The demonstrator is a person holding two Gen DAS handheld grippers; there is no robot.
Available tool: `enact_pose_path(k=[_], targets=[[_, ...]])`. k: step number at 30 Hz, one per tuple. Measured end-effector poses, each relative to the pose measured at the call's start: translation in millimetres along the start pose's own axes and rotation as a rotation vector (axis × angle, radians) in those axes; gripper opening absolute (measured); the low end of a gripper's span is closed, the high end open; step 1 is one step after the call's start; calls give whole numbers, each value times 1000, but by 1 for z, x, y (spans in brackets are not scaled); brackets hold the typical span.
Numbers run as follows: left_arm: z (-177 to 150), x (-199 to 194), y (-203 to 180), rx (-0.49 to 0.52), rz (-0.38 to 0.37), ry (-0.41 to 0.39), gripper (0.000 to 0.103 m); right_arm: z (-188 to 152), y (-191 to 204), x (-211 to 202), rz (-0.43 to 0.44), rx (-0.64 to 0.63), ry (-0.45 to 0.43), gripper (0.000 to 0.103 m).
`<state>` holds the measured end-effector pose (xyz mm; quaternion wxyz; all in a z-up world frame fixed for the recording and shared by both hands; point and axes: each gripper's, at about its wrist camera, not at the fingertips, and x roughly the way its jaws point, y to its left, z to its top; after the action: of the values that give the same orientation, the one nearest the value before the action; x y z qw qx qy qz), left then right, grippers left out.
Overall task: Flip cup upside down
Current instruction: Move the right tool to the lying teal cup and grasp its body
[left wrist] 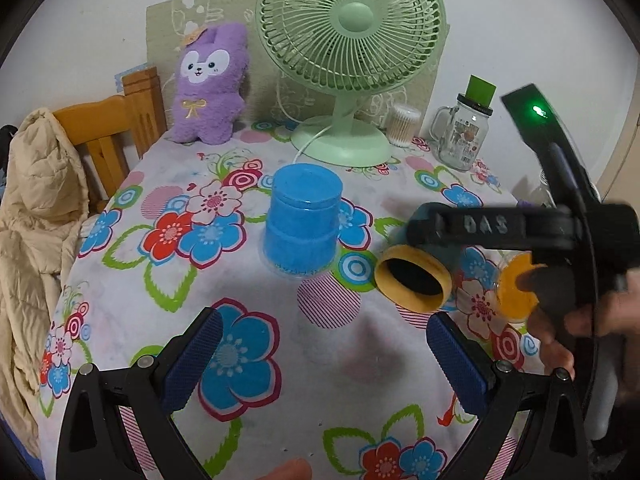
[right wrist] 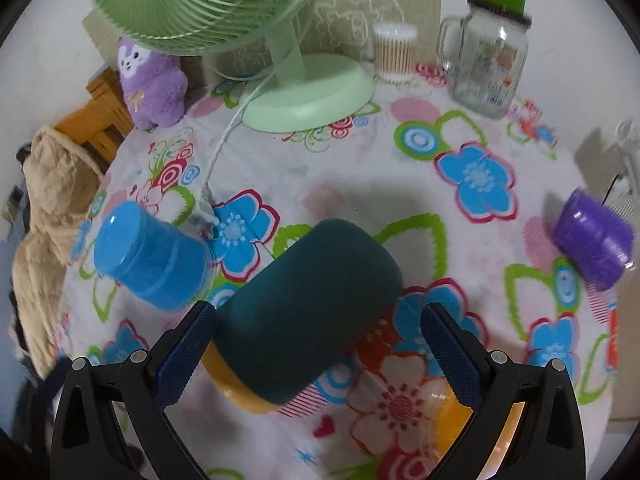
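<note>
A dark teal cup with a yellow rim (left wrist: 414,278) lies on its side on the flowered tablecloth, its dark mouth facing the left wrist camera. In the right wrist view the teal cup (right wrist: 308,316) lies between the open blue-padded fingers of my right gripper (right wrist: 316,346), its base pointing away; the pads do not press it. My right gripper also shows in the left wrist view (left wrist: 472,228), above the cup. My left gripper (left wrist: 324,346) is open and empty over the cloth, in front of the cup.
A blue cup (left wrist: 304,220) stands upside down mid-table. A purple cup (right wrist: 594,242) is at the right, an orange one (left wrist: 516,288) behind the right gripper. A green fan (left wrist: 348,60), plush toy (left wrist: 208,84), glass jar (left wrist: 462,132) and cotton-swab tub (left wrist: 402,124) line the back. A wooden chair (left wrist: 108,136) with a jacket stands left.
</note>
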<state>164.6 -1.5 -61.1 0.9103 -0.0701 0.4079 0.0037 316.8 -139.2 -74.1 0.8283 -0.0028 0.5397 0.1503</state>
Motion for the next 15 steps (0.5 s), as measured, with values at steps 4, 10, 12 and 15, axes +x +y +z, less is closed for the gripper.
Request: enact_pose_path(k=[4, 10, 12, 15], targets=[[-1, 1, -1, 1, -3, 3, 103, 10, -1, 8, 13, 43, 26, 103], [0, -1, 0, -11, -10, -3, 103, 9, 13, 22, 40, 14, 98, 100], [-1, -3, 0, -11, -10, -6, 103, 9, 15, 26, 68, 21, 103, 93], [-2, -5, 2, -15, -8, -4, 103, 8, 16, 29, 90, 16, 95, 89]])
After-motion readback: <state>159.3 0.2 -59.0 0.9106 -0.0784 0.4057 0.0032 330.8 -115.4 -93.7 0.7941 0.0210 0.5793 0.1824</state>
